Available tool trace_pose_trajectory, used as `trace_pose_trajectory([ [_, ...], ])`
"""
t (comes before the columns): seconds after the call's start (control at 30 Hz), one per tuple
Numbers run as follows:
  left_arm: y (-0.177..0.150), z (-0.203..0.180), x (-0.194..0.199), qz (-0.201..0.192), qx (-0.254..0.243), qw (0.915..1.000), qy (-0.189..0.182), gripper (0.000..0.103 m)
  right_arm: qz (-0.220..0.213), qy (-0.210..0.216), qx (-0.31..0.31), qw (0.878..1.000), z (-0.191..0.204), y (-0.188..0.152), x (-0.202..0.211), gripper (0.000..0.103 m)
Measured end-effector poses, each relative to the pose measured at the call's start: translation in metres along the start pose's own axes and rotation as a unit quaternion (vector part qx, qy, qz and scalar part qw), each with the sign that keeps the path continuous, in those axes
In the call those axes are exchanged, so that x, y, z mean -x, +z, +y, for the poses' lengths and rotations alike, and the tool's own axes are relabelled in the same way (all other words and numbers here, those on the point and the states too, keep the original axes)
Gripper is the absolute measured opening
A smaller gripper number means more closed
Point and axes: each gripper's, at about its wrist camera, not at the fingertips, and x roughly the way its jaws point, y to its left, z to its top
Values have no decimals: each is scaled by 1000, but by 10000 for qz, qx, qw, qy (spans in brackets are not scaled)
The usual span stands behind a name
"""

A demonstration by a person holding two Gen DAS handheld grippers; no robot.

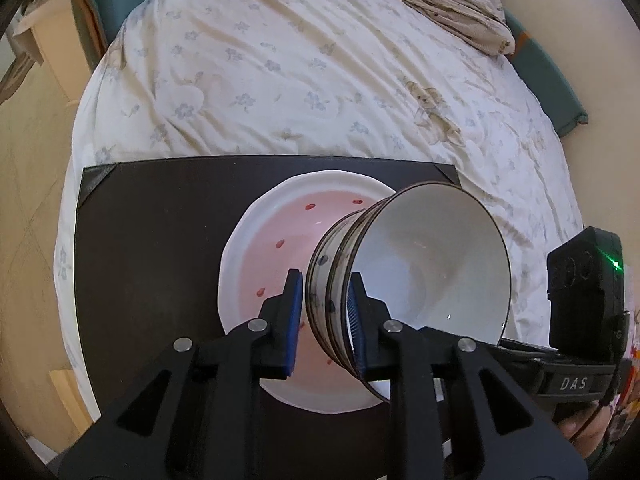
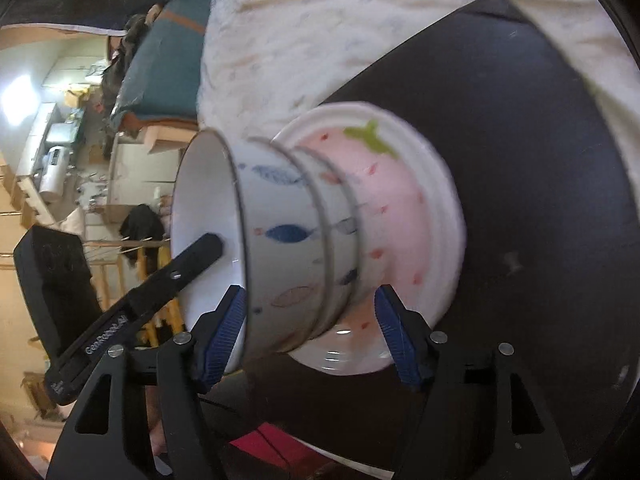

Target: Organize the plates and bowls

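Note:
Three nested white bowls (image 1: 432, 264) with blue fish marks and dark rims sit in a pink strawberry plate (image 1: 272, 248) on a dark board (image 1: 152, 248). My left gripper (image 1: 324, 312) straddles the near walls of the stack, one pad inside the top bowl. A thin gap shows at the outer pad, so it is open. In the right wrist view my right gripper (image 2: 312, 334) stands open and wide around the lower side of the bowls (image 2: 280, 216) over the plate (image 2: 404, 208). Its right pad is clear of them. A left gripper finger (image 2: 200, 248) reaches into the top bowl.
The board (image 2: 520, 160) lies on a bed with a flowered white quilt (image 1: 320, 80). A rumpled blanket (image 1: 460, 4) is at the far right of the bed. The right gripper's black housing (image 1: 584, 292) sits close to the bowls on the right. Floor and furniture lie beyond the bed's left edge.

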Motion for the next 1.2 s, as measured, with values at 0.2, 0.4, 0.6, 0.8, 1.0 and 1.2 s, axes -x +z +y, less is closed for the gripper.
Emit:
trace_pose_trajectory([
  [0.2,1,1,4,-119,-56,9997,203,25,-124,91,-6,9999,4,7,0,73],
  [0.4,-5,-4,23,-404,-279,9964,693,37,-264,62,15,9996,3,7,8,72],
  [0.6,-32,-21,62,-1064,-713,9835,1281,38,-1090,-380,787,9902,28,-19,59,79],
  [0.8,-60,-22,95,-1463,-498,9803,1226,83,-1933,-1214,1813,9566,63,-66,98,98],
  [1.0,-85,-14,108,-1559,-397,9803,1143,102,-2643,-1829,2303,9185,84,-111,118,103],
  [1.2,-119,-4,112,-1714,-305,9793,1033,103,-2818,-2215,2376,9028,87,-137,121,103],
])
